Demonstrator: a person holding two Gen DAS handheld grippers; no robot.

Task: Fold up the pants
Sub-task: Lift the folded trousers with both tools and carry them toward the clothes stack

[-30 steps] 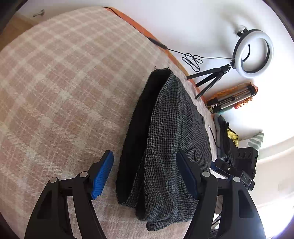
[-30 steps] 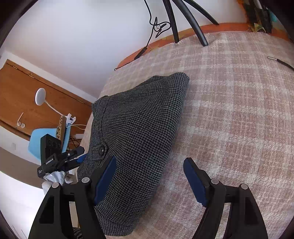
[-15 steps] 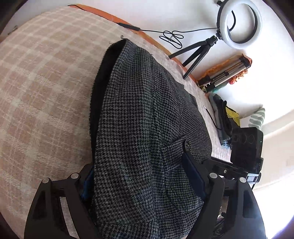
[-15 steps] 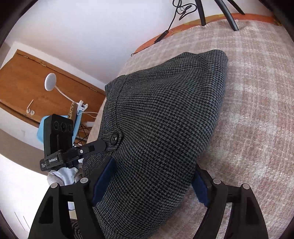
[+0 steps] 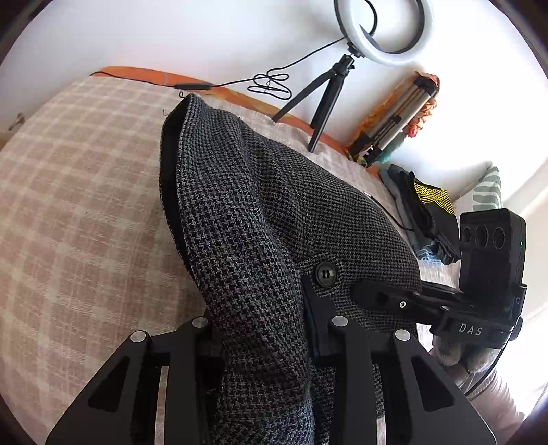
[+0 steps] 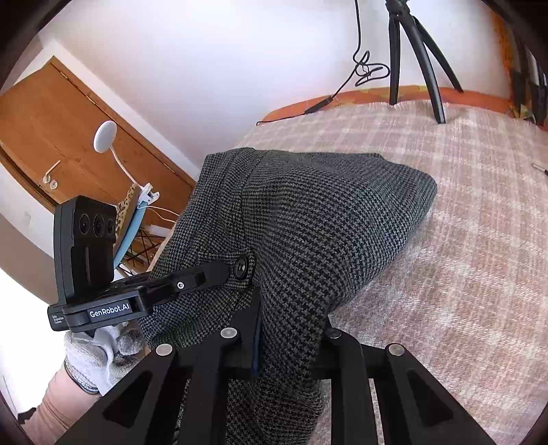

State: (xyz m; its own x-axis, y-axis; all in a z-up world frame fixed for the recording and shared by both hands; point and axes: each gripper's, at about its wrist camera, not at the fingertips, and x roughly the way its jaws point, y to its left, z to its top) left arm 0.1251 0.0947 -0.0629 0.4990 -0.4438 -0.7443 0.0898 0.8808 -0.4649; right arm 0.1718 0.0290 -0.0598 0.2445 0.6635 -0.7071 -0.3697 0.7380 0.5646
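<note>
The folded grey houndstooth pants [image 5: 260,212] lie on the plaid bed cover [image 5: 75,191], with a black button [image 5: 325,273] near the close end. My left gripper [image 5: 263,328] is shut on the near edge of the pants, at their left side. My right gripper [image 6: 291,328] is shut on the same near edge of the pants [image 6: 308,219], at their right side. Each gripper shows in the other's view: the right one [image 5: 479,284] and the left one [image 6: 102,274]. The near end of the pants is raised off the cover.
A ring light on a tripod [image 5: 380,30] stands at the far edge of the bed, with a cable [image 5: 267,82]. A pile of clothes [image 5: 421,208] and a folded stand [image 5: 397,119] lie at the right. A wooden door [image 6: 51,123] is at the left.
Both grippers moved forward over the near edge of the pants and closed on it. The cloth now bunches between the fingers and the near end is lifted.
</note>
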